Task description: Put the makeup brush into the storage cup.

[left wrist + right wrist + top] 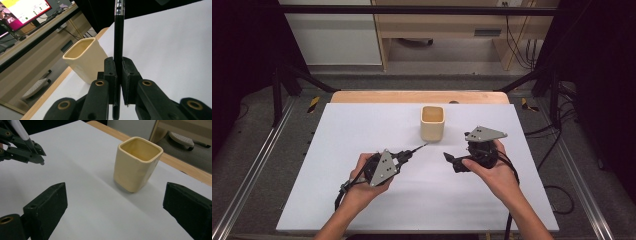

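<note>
- The table [362,150], under its white sheet, carried little: one cup and my two hands at work.
- The cream cup [432,122] stood upright near the far middle of the table, open mouth up and, as far as I could see into it, empty.
- My right gripper [451,159] hovered just right of the middle, near the cup but apart from it; its jaws stood wide open and held nothing, and in the right gripper view the cup sat between them farther off.
- My left gripper [119,82] had its jaws closed tight on the pen [118,40], which stuck out ahead towards the cup.
- The pen's tip [426,144] was near the cup's base, short of touching it and lower than the rim.
- I judged the step to be carrying the pen to the cup. Next I would need to lift, tip the pen steeper over the mouth, then let go; the right gripper could steady the cup.
</note>
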Available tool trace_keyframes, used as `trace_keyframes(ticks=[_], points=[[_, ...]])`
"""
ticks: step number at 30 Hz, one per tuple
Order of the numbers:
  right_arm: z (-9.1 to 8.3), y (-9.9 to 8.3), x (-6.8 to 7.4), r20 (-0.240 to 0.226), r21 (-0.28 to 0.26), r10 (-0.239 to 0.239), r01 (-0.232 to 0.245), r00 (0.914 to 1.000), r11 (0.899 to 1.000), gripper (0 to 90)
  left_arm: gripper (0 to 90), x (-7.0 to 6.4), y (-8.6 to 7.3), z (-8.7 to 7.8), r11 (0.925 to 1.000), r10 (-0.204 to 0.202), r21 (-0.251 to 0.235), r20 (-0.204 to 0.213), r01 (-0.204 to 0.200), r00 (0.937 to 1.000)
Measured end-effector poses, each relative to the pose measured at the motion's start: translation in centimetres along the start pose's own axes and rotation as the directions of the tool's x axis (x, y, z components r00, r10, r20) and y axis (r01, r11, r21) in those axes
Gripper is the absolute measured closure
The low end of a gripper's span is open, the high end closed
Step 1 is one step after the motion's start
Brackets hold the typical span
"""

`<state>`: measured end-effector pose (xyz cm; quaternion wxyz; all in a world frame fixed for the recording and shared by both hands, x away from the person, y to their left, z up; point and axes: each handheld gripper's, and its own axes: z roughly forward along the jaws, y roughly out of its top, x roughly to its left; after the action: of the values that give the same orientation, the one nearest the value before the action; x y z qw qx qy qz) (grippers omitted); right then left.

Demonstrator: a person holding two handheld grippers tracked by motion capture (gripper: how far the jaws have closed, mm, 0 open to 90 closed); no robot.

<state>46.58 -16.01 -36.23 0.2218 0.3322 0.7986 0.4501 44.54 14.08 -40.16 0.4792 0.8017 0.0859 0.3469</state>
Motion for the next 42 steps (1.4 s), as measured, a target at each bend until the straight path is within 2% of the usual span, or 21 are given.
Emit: trace_keyframes(ticks=[3,7,9,12,19,24,27,33,37,39,42], points=[[0.1,0.0,0.1,-0.002,-0.016,0.004,-0.004,1.0000,1.000,5.1,83.9,0.3,0.2,-0.1,1.0000,-0.009,0.004,-0.006,0.009,0.9999],[0.1,0.1,0.1,0.002,-0.058,0.018,-0.018,0.9998,0.998,4.4,83.8,0.8,-0.1,-0.1,0.9991,-0.043,-0.002,-0.021,0.043,0.9988],[0.2,0.1,0.2,0.006,-0.080,0.024,-0.023,0.9997,0.997,4.3,83.8,1.2,-0.2,-0.2,0.9968,-0.080,-0.010,-0.024,0.079,0.9965],[0.2,0.1,0.2,0.003,-0.098,0.028,-0.028,0.9996,0.995,4.2,83.8,1.7,-0.2,-0.4,0.9941,-0.108,-0.014,-0.037,0.108,0.9934],[0.2,-0.1,0.3,0.014,-0.140,0.040,-0.038,0.9991,0.989,4.7,83.8,2.4,0.3,-0.6,0.9897,-0.141,-0.031,-0.054,0.140,0.9885],[0.3,-0.3,0.4,0.006,-0.184,0.070,-0.068,0.9975,0.981,5.4,83.8,2.8,0.8,-0.6,0.9823,-0.185,-0.044,-0.067,0.182,0.9805],[0.4,-0.3,0.5,0.011,-0.204,0.075,-0.071,0.9971,0.976,5.4,83.8,3.0,1.1,-0.3,0.9732,-0.225,-0.062,-0.061,0.222,0.9724],[0.7,-0.1,0.7,0.003,-0.227,0.097,-0.094,0.9953,0.969,4.8,83.8,2.9,1.4,0.3,0.9639,-0.260,-0.071,-0.050,0.256,0.9642],[0.9,0.0,0.8,-0.004,-0.234,0.105,-0.103,0.9945,0.967,4.3,83.8,2.7,1.4,0.9,0.9485,-0.308,-0.090,-0.036,0.304,0.9507],[1.0,0.1,1.0,-0.005,-0.245,0.106,-0.104,0.9944,0.964,4.3,83.8,2.7,1.2,1.2,0.9390,-0.335,-0.092,-0.024,0.331,0.9420],[1.1,0.2,1.1,-0.011,-0.261,0.115,-0.114,0.9933,0.958,4.3,83.7,2.7,1.0,1.6,0.9182,-0.385,-0.105,-0.008,0.382,0.9230]])
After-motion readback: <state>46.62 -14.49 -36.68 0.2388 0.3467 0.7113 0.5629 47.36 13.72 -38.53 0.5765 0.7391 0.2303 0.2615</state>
